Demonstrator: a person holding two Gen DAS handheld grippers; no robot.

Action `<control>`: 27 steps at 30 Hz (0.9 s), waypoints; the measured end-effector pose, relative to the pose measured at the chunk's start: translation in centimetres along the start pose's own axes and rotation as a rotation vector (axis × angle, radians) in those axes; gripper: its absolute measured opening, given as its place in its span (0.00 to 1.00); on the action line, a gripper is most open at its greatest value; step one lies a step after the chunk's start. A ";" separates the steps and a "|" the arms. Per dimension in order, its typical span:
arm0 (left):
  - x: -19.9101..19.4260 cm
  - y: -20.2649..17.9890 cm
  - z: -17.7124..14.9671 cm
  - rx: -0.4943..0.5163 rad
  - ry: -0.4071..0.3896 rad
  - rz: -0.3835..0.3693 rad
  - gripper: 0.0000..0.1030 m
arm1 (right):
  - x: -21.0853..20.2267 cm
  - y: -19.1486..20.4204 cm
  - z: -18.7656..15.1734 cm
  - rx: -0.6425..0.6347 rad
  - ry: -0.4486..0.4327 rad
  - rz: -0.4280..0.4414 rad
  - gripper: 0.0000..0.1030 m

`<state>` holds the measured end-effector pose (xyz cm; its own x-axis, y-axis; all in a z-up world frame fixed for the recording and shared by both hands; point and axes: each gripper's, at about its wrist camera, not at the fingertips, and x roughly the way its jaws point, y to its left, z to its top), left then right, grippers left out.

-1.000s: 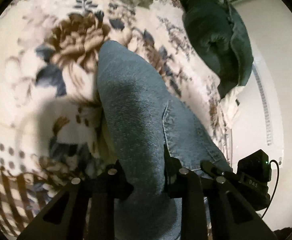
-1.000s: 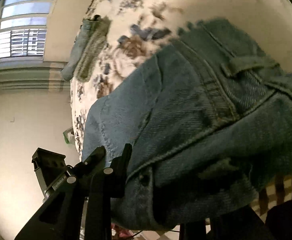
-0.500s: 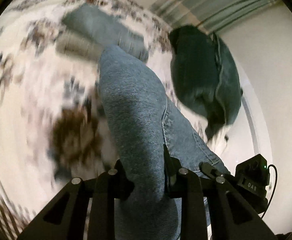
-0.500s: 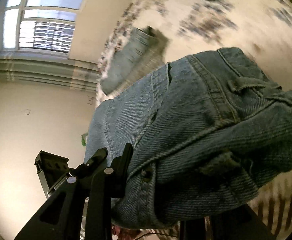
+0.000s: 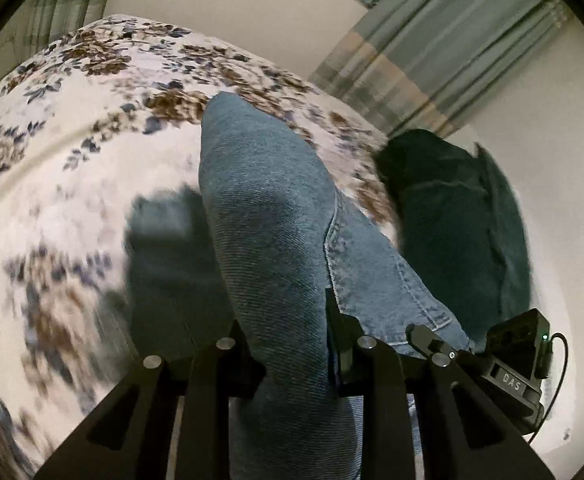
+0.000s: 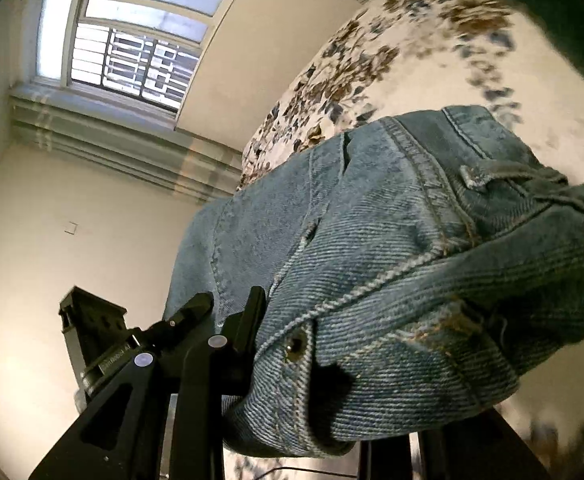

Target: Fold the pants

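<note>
The bed (image 5: 91,168), covered with a flowered sheet, fills most of both views, and a dark green garment (image 5: 464,216) lies at its edge near the striped curtain (image 5: 432,52). The blue jeans (image 5: 275,240) hang in the air above the sheet, carried between the two tools. The right gripper (image 6: 332,368) is clamped on the waistband beside the metal button (image 6: 294,346). The left gripper (image 5: 287,344) pinches a bundled part of the denim, narrow between its fingers. The fold seems only partly done: the jeans are gathered and lifted, but not yet laid flat, so placing and smoothing them is probably left.
</note>
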<state>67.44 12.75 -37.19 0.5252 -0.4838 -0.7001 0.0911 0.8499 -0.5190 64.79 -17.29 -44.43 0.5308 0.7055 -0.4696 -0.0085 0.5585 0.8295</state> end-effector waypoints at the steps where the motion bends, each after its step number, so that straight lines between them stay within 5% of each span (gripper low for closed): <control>1: 1.1 1.2 0.6 0.003 0.009 0.012 0.21 | 2.2 -0.7 0.6 0.009 0.006 -0.009 0.27; 6: 7.0 7.6 -0.7 -0.026 0.137 0.122 0.26 | 9.3 -4.4 -1.0 0.021 0.121 -0.117 0.31; 12: 5.7 9.9 -2.3 -0.092 0.112 0.128 0.41 | 8.5 -6.6 -1.7 0.056 0.182 -0.191 0.53; 17: 2.6 6.7 -2.8 -0.019 0.065 0.270 0.40 | 5.4 -4.6 -1.6 -0.052 0.176 -0.352 0.58; 20: 0.8 4.3 -3.9 0.022 0.036 0.383 0.42 | 2.9 -1.8 -1.7 -0.143 0.126 -0.480 0.70; 22: -0.4 2.5 -4.7 0.041 0.029 0.446 0.72 | 1.3 0.4 -2.0 -0.213 0.093 -0.578 0.83; 24: -2.2 0.1 -5.7 0.069 0.003 0.502 0.87 | -0.6 2.6 -2.3 -0.285 0.044 -0.653 0.98; 27: -4.9 -3.2 -7.1 0.105 -0.032 0.544 0.88 | -4.0 4.9 -3.0 -0.346 -0.010 -0.728 0.98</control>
<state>58.56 10.89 -35.55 0.5458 0.0359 -0.8372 -0.1173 0.9925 -0.0339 60.09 -16.00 -39.39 0.5119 0.1096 -0.8520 0.0813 0.9812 0.1751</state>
